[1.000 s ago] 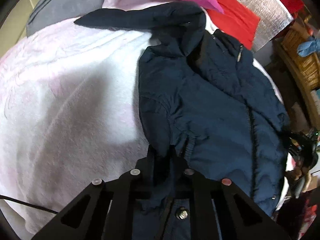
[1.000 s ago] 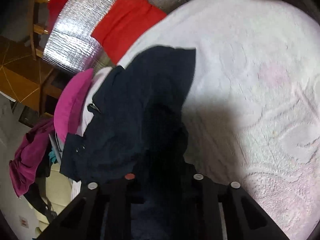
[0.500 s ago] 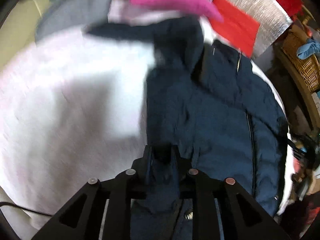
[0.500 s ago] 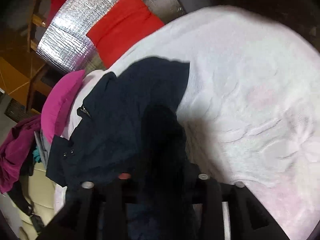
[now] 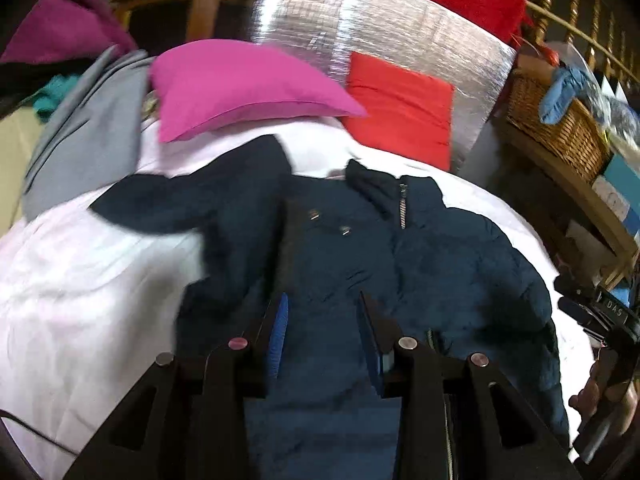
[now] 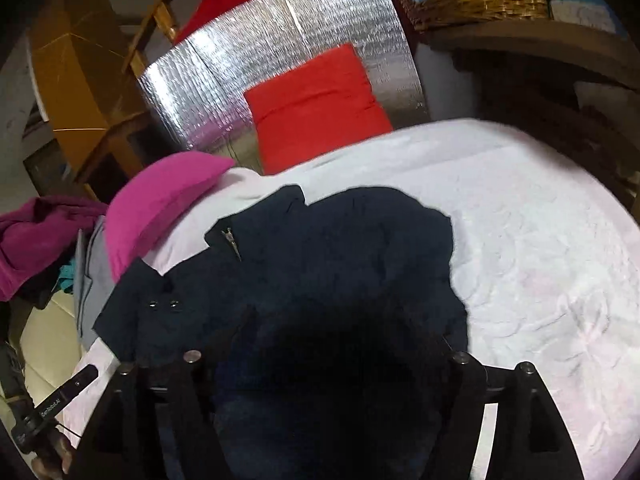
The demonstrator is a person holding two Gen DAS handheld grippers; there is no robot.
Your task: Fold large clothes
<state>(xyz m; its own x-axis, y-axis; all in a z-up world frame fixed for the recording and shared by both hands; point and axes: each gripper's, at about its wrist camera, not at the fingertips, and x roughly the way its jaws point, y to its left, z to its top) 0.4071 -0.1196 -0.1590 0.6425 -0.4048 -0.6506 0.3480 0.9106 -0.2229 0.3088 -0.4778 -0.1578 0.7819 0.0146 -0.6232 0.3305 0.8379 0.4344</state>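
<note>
One navy padded jacket (image 5: 420,272) is seen spread on a bed covered by one pale pink-white blanket (image 5: 80,280), its collar and zip turned toward the far end and one sleeve (image 5: 168,208) stretched out to the left in the left wrist view. The jaws of the left gripper (image 5: 322,332) are opening above the jacket's lower part; a gap is visible between the two blue-lined fingers (image 5: 280,328), and no fabric is pinched between them. The jaws of the right gripper (image 6: 336,344) are also opening and stand wide apart; the dark jacket (image 6: 320,256) lies beneath and between them, but it is not seen to be pressed by either finger. Beyond the jacket, one magenta pillow (image 5: 240,84) and one red cushion (image 5: 400,112) are seen, the cushion leaning against one silver foil-faced panel (image 5: 400,28). One grey garment (image 5: 88,132) lies at the bed's left edge, and one wicker basket (image 5: 560,128) stands on a wooden shelf to the right.
</note>
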